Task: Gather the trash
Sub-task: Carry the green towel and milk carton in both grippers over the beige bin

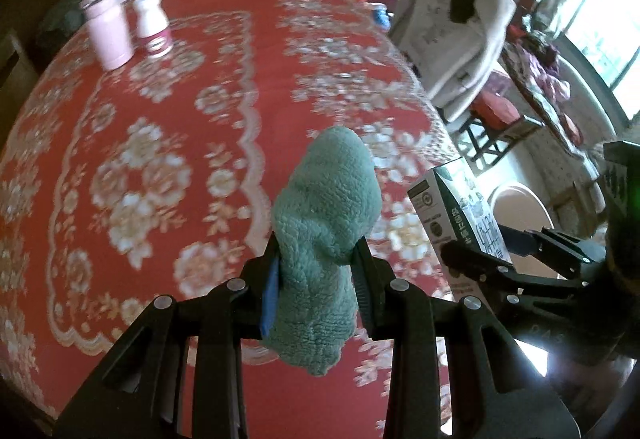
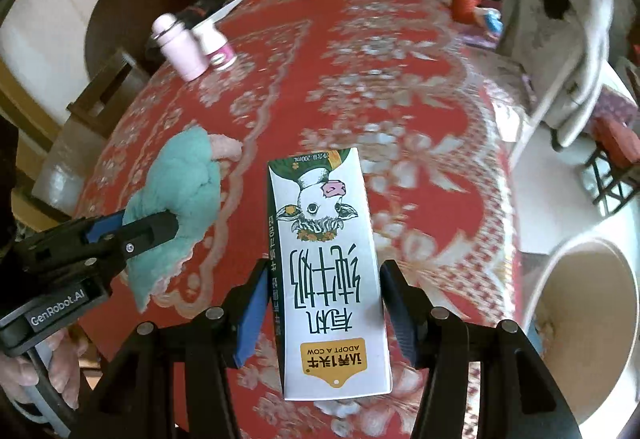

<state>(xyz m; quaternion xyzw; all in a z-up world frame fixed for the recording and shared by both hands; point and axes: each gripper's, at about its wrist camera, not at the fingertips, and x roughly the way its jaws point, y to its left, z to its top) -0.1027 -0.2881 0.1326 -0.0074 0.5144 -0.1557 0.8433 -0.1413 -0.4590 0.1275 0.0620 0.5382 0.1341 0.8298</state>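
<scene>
Teal fleece cloth (image 1: 324, 235) clamped in the left gripper (image 1: 318, 271), jaws closed tight on its middle, held above the red floral worktop (image 1: 160, 159). Right gripper (image 2: 324, 303) pinches a milk carton (image 2: 328, 271) by its sides, print upside down, over the worktop's near edge. Beige bin (image 2: 580, 319) sits just right of the carton, below the edge. Pink bottle (image 1: 106, 27) stands far back left

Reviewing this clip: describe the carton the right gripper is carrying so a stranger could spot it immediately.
Start at the red floral tablecloth covering the round table. Above its near edge, the right gripper clamps a tall white milk carton. It shows an upside-down cartoon cow and a yellow "ADOPT A COW" tag, unlike the fluffy teal cloth in the left gripper beside it.
</scene>
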